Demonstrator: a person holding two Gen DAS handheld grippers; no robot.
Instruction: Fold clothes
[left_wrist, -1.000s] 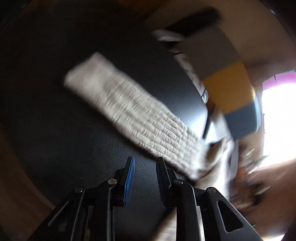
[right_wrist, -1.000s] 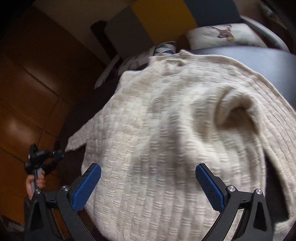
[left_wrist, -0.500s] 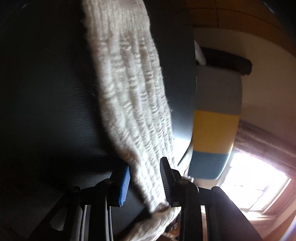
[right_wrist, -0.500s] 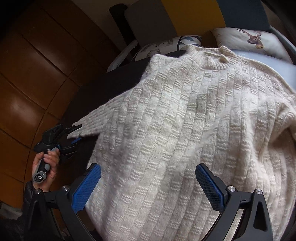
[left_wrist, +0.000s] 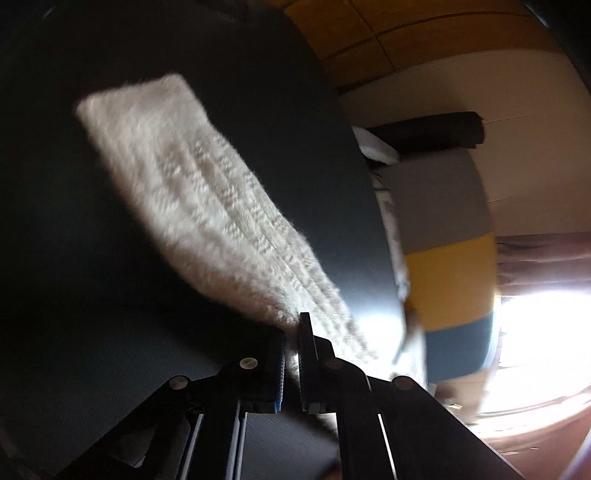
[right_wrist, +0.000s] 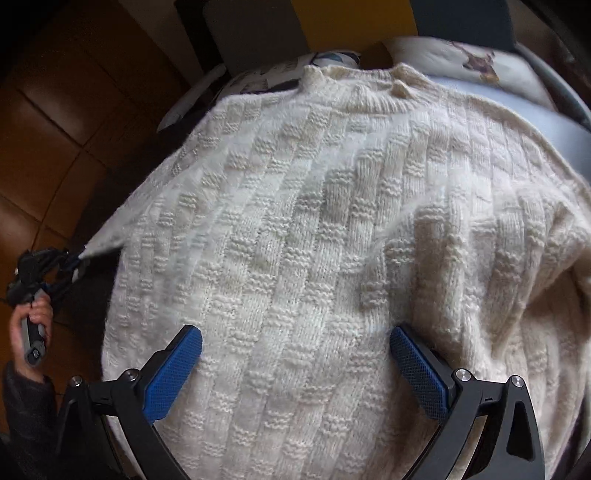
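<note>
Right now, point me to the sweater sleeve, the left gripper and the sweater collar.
sweater sleeve (left_wrist: 207, 206), left wrist view, middle of the knit.
left gripper (left_wrist: 291, 354), left wrist view, between fingertips pinching the sleeve.
sweater collar (right_wrist: 354, 79), right wrist view, ribbed neckline edge.

We see a dark, smooth surface (left_wrist: 110, 332) carrying everything — black and faintly textured, with a curved far edge in the left wrist view. Directly on it lies a cream knitted sweater (right_wrist: 314, 229), spread front-up, its collar toward the far edge and its body covering most of the surface in the right wrist view. One sleeve (left_wrist: 207, 206) stretches flat across the dark top, cuff end farthest from the camera, though that view is blurred. On the right the surface looks pale blue-grey (right_wrist: 569, 136) where light falls on it — we cannot tell whether this is glare or another material.
</note>
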